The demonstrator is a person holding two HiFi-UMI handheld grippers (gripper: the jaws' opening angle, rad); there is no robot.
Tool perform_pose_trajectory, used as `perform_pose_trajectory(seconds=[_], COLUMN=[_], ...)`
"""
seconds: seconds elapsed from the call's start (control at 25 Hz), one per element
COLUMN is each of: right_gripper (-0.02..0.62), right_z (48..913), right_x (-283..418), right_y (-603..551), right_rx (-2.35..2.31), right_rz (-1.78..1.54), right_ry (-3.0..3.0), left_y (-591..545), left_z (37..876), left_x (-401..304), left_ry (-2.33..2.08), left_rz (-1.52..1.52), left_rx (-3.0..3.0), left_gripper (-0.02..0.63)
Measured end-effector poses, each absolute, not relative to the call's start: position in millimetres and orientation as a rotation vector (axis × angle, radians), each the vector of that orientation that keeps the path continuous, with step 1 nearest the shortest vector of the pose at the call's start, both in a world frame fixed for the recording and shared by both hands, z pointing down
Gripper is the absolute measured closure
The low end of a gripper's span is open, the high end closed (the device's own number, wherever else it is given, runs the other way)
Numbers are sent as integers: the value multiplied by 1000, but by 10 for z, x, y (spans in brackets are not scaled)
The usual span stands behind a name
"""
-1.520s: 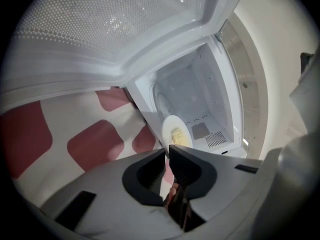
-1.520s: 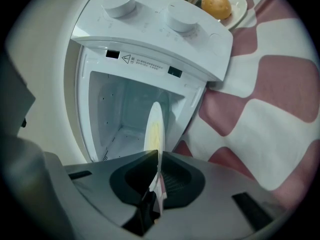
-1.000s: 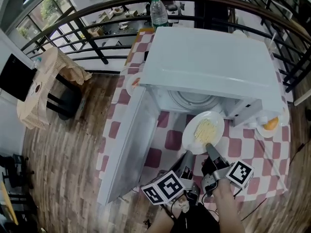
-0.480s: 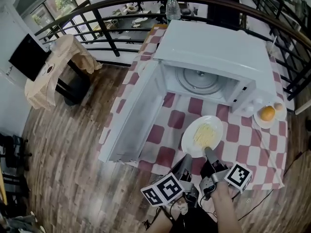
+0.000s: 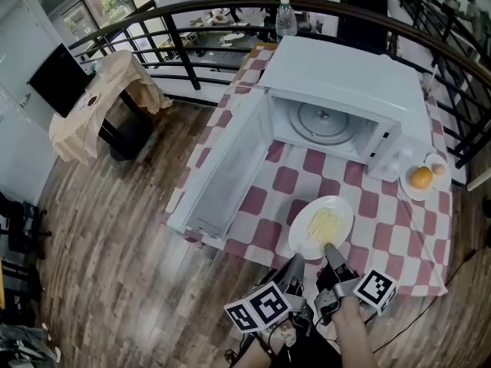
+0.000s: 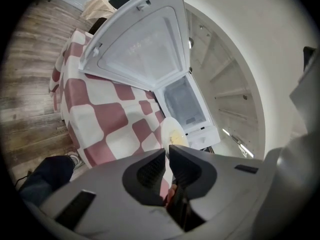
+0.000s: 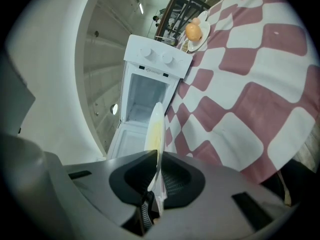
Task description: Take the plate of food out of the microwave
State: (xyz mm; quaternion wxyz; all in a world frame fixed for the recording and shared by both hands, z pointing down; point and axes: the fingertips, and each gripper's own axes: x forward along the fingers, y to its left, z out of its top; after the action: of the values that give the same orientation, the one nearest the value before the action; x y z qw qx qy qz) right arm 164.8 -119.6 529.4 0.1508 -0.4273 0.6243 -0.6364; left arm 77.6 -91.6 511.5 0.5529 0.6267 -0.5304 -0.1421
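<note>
The plate of food (image 5: 322, 226) is out of the microwave (image 5: 345, 90), over the worktop (image 5: 387, 240), pinched at its near rim by the left tongs (image 5: 298, 259) and right tongs (image 5: 329, 248), but the right ones have just been opening a little on the rim, so it may tip and spill.

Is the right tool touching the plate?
Touching. Right gripper view shows the plate pinched in the right tool, whose jaws have just been opening.
</note>
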Motion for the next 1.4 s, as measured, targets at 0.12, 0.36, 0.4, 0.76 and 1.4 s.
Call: perform_pose_trajectory(seconds=[0.12, 0.36, 0.4, 0.76, 1.4], right_gripper=[566, 568, 567, 566, 568], right_z=[5283, 5236, 5229, 5152, 5036], right_x=[1644, 1605, 1600, 1565, 1608], right_y=[-1121, -977, -948, -778, -613], right_rx=[-1231, -1216, -1214, -1222, -1219], right_rz=[-1828, -1847, -1850, -1845, -1815], right_ry=[1802, 1792, 1790, 1839, 1821], left_y=[-833, -682, -654, -466, -320], left_z=[5097, 5051, 5044, 4972, 4844], left_x=[766, 737, 733, 691, 715], left_ry=[-1257, -1259, -1259, -1265, -1272], left_rz=[-337, -334, -334, -349, -345], left_rx=[1483, 1485, 1484, 1488, 1527], left_gripper=[552, 552, 552, 552, 552])
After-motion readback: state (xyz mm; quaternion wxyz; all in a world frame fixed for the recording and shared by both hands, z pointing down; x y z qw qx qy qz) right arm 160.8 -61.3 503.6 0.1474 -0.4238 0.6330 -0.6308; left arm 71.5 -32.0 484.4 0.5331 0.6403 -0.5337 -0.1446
